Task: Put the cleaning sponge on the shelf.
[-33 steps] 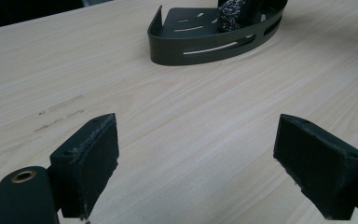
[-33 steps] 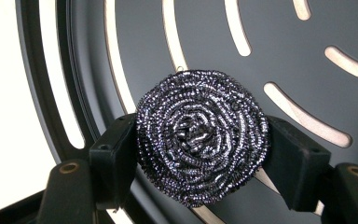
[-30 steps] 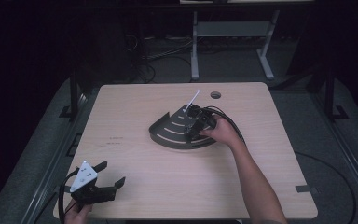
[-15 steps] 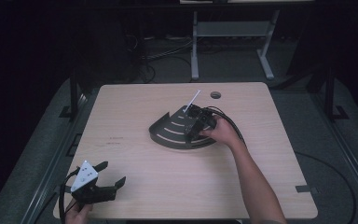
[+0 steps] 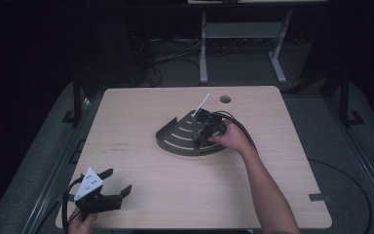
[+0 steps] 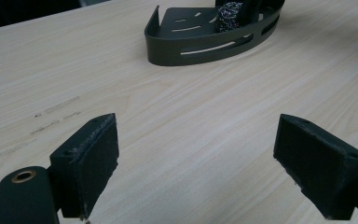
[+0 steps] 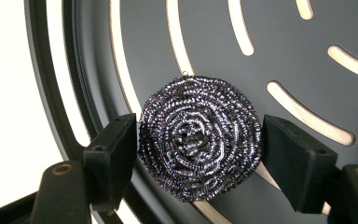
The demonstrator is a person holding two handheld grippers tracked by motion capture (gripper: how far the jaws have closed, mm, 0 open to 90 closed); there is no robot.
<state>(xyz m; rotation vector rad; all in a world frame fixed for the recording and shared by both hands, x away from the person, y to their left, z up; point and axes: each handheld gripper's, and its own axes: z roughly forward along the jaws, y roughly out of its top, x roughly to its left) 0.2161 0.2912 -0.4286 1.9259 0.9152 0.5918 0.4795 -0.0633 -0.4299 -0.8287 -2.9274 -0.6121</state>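
Partly hidden steel scourer (image 7: 200,137) between right gripper (image 7: 200,154) pads over slotted tray (image 5: 175,139), grip uncertain, left gripper (image 6: 196,158) wide open, empty

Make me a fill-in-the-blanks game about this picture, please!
1. The steel wool scourer sits between the jaws of the ____ gripper.
2. The scourer lies in the dark slotted corner ____.
3. The left gripper's jaws are ____.

Missing words: right; tray; open

A dark grey slotted tray (image 5: 185,141) is seen on the pale wood-grain desk (image 5: 141,112). A silvery-black steel scourer (image 7: 199,137), coiled in a spiral, is framed by black fingers (image 7: 112,158). A white triangular plate (image 5: 89,183) is carried by the left gripper (image 5: 119,184).
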